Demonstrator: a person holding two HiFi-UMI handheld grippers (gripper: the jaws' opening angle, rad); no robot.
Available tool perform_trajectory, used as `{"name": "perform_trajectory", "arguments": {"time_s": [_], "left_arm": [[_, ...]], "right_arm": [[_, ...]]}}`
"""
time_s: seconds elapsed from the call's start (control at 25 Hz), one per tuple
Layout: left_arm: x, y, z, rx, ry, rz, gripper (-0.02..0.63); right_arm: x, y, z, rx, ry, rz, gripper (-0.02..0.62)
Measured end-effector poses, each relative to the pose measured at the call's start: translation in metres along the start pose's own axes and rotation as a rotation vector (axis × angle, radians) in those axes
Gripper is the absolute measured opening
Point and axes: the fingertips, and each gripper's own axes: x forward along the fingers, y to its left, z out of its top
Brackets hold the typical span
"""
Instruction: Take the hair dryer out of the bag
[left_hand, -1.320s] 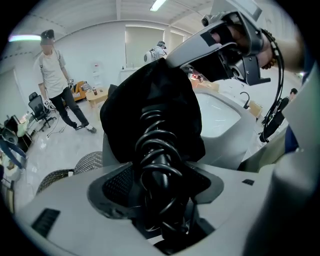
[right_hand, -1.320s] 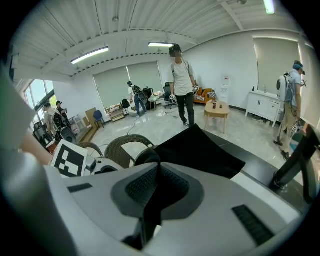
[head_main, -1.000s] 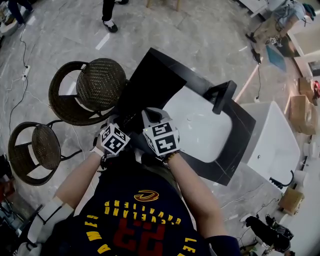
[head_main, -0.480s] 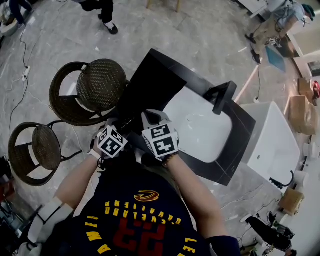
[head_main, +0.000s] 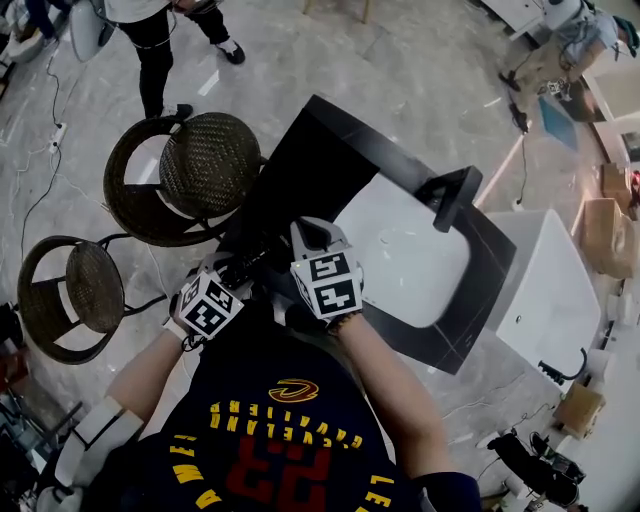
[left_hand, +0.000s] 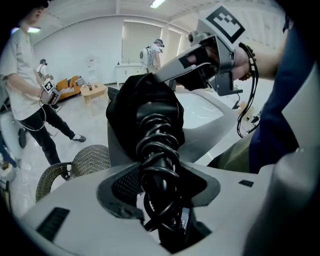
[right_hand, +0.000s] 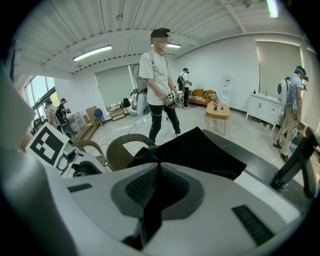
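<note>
Presently, I am reading the nearest things first. The left gripper is clamping the hair dryer by its handle, which is wrapped in its own coiled cord. Its jaws have just been closing, and the wrapped handle is filling the gap between the pads. At twelve o'clock from that grip, the dryer's head is sitting inside the black bag, so the dryer is only partly out. The right gripper is closed, pinching a thin fold of the bag's fabric. Farther off, the bag is lying on the black counter, with the white basin at three o'clock and a wicker chair at ten o'clock.

I am judging three risks:
- The pads are bearing on loose cord loops, not on the solid handle, so the dryer could slide or twist out.
- The head could catch the bag's mouth and drag the bag along.
- The thin pinch of fabric could then slip free.
</note>
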Motion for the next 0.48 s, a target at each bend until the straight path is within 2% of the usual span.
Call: {"name": "perform_trajectory", "arguments": {"time_s": [0.48], "left_arm": [[-0.041,-0.003,-0.018,0.022,-0.051,0.028,0.229]], "right_arm": [[-0.002,0.012,-0.003,-0.013,0.002,0.022,0.020]]}}
